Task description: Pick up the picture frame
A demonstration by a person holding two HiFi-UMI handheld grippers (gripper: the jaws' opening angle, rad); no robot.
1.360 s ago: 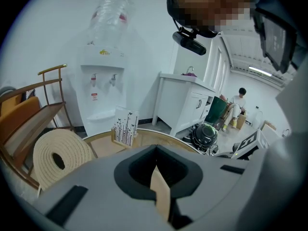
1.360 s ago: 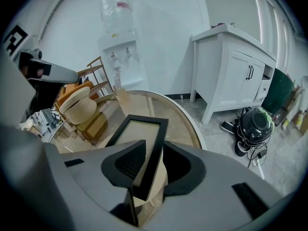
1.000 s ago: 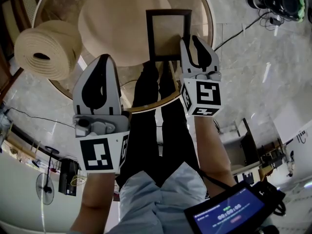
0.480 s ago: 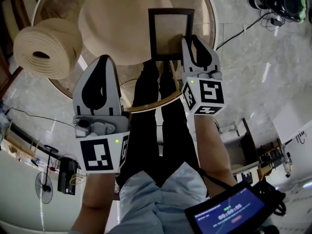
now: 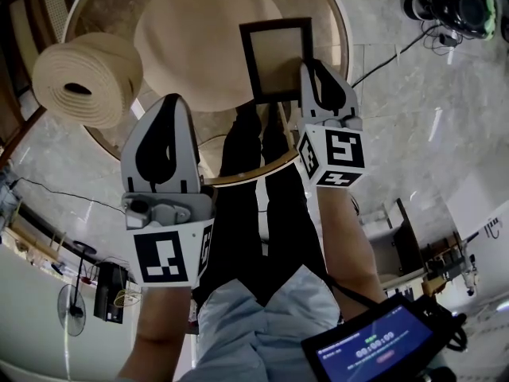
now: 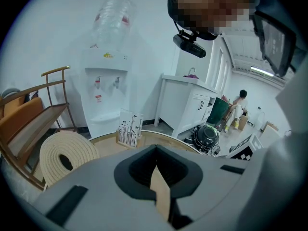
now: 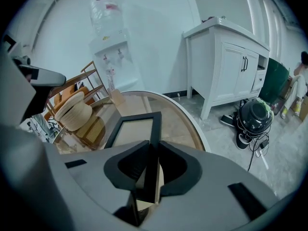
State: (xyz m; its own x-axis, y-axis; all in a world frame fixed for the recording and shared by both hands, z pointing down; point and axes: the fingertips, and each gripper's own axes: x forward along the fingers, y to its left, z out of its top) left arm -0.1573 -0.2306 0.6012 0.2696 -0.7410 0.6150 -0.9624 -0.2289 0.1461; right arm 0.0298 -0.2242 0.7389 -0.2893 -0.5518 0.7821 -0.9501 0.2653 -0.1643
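The dark-rimmed picture frame (image 5: 248,62) lies flat on the round glass table (image 5: 246,175), partly over a pale wooden disc (image 5: 199,46). My right gripper (image 5: 316,68) sits at the frame's near right corner. Its jaws are closing, and in the right gripper view the frame's right rail (image 7: 155,124) runs between the pads, which press on it at my right gripper (image 7: 153,148). My left gripper (image 5: 169,106) hangs over the table's near left edge, apart from the frame. In the left gripper view, the tips of my left gripper (image 6: 156,165) meet with nothing held.
A rolled beige mat (image 5: 87,78) lies at the table's far left. A small printed card stand (image 6: 130,128) stands at the table's far rim. A white cabinet (image 7: 231,66) and a dark round appliance (image 7: 255,117) are on the floor to the right. A tablet (image 5: 374,348) hangs at the person's waist.
The right gripper's fingers have drawn together around the frame's right rail. The frame now sits slightly turned. The left gripper has stayed where it was.
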